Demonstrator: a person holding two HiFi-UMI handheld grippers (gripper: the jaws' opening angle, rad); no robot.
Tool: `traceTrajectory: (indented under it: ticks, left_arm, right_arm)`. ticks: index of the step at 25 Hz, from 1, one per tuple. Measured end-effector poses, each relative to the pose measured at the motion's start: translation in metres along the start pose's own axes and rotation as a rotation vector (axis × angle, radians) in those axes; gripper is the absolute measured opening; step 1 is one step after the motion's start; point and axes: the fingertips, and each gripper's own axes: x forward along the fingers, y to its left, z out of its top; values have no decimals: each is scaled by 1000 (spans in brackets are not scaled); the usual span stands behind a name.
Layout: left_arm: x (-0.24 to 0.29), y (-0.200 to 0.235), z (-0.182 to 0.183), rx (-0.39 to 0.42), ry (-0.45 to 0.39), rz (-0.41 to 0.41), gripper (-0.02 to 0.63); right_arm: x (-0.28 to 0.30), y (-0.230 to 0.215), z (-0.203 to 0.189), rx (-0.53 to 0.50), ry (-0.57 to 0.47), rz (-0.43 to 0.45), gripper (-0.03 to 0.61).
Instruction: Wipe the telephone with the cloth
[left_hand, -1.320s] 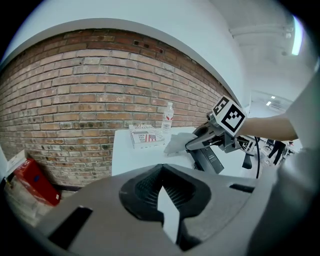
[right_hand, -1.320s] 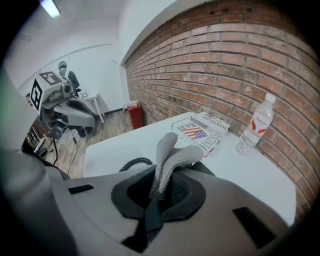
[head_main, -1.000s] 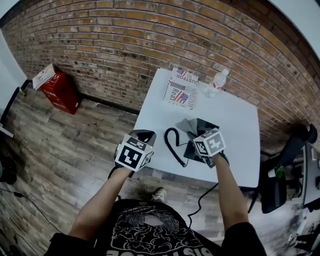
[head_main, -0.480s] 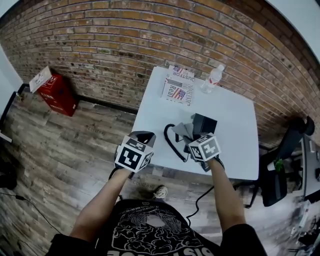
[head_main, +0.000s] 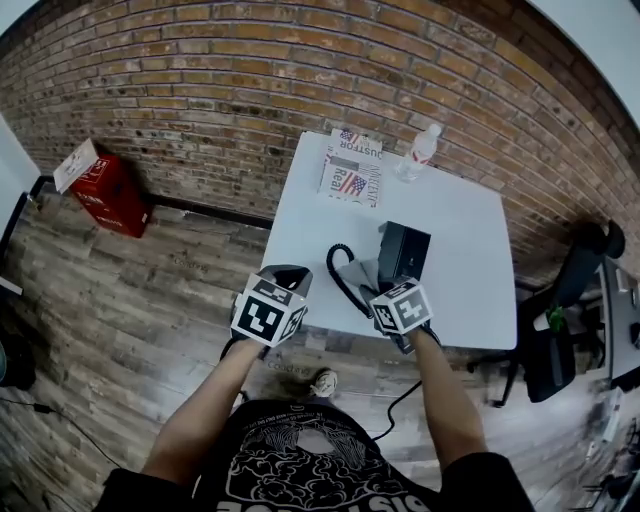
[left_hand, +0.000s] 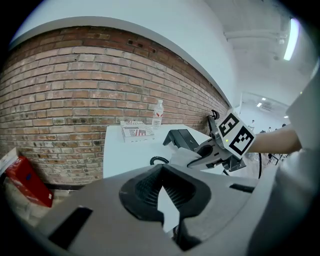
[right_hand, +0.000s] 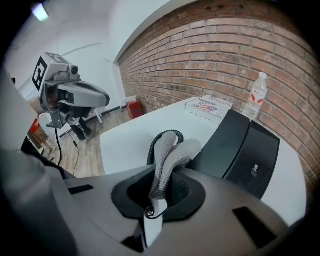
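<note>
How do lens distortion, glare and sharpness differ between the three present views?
Head view: strong fisheye bending of the red brick wall, even light, sharp overall. Left gripper view: black vignette corners, glare from the ceiling light strip, a soft near foreground. Right gripper view: bowed brick courses, while the grey knitted cloth shows crisp texture and there are no hard shadows.

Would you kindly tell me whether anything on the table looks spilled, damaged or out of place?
Nothing stands out: the bottle stands upright, the magazine lies flat, the telephone sits on the table, and the right gripper grips the cloth.
</note>
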Motion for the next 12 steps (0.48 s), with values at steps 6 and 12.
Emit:
traceTrajectory:
  ticks: [6, 12]
  left_arm:
    - [4, -3, -2, 6, 5, -25, 6]
    - [3, -3, 7, 13, -11, -35, 6]
  right_arm:
    - [-2, 10, -5, 31, -19, -14, 11]
    - [-34, 10, 27, 43, -154, -61, 11]
